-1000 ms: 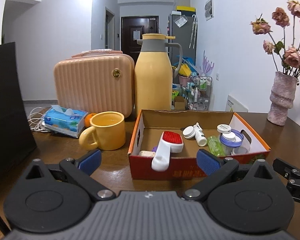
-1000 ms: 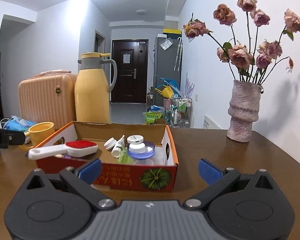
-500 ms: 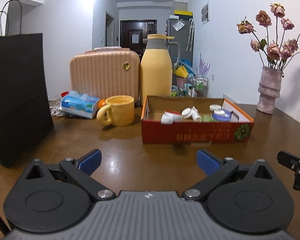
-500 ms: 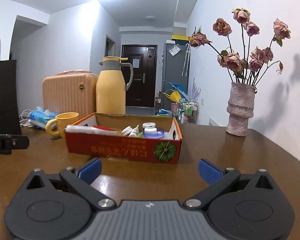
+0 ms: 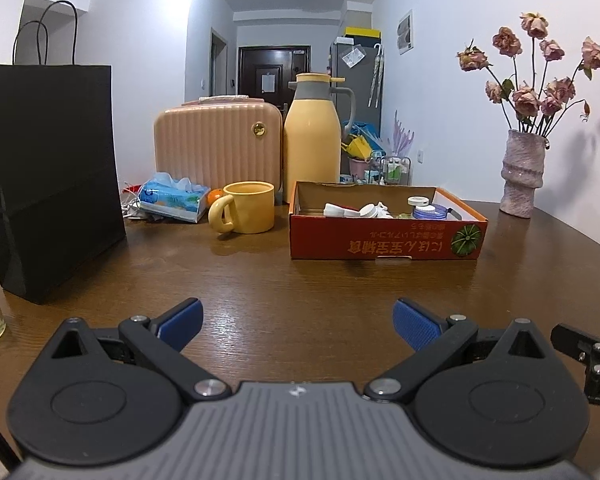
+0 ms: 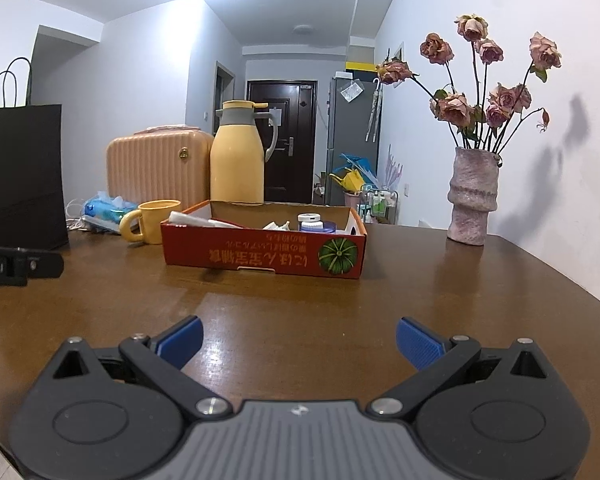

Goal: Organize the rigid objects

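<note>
- Box (image 5: 386, 240) of red cardboard sits mid-table, well ahead of both grippers, holding the small rigid items: white caps (image 5: 370, 210), a white-lidded jar (image 5: 417, 202), a blue-lidded container (image 5: 434, 211) and a long white handle (image 6: 198, 220).
- Left gripper (image 5: 298, 326) hovers low over bare wood, jaws spread wide, nothing between them.
- Right gripper (image 6: 299, 340) hangs likewise, jaws apart and empty; its view shows the box near a yellow mug (image 6: 154, 221).
- Contents look like light, hard plastic; smooth round lids may well slip, so a pinch across a jar's sides or along the handle's shaft seems safest.
- Box walls appear thin and likely to flex; gripping one rim alone could tilt the load.
</note>
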The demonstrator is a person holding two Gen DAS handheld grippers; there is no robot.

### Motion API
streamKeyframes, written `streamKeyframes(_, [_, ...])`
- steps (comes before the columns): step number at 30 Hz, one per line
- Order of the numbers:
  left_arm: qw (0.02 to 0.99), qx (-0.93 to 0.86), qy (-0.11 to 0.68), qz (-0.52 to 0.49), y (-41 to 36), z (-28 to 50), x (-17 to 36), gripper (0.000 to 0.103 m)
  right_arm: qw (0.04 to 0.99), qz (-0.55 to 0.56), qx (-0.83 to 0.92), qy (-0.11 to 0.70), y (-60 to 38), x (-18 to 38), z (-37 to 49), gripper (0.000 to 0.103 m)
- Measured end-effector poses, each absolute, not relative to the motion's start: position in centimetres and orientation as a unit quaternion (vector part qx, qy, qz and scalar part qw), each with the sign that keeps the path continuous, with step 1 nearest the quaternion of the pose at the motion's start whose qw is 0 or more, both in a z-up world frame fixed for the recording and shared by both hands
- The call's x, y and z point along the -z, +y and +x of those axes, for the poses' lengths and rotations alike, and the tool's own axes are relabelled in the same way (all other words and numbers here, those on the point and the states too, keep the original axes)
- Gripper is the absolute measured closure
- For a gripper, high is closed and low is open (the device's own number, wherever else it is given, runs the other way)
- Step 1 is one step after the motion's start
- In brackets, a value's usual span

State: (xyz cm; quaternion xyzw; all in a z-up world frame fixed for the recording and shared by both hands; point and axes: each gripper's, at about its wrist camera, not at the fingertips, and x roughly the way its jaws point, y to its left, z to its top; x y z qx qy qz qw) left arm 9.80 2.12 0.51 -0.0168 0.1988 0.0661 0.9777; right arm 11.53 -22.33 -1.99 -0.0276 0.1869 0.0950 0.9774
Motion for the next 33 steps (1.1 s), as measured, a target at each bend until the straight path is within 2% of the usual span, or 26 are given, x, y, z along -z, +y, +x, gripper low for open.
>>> streamKeyframes(33, [0.982,-0.062,0.179,-0.012,1.6,7.7,-1.1,0.000,0.980,-0.023,-0.100,0.170,-22.4,1.3,9.5,0.000])
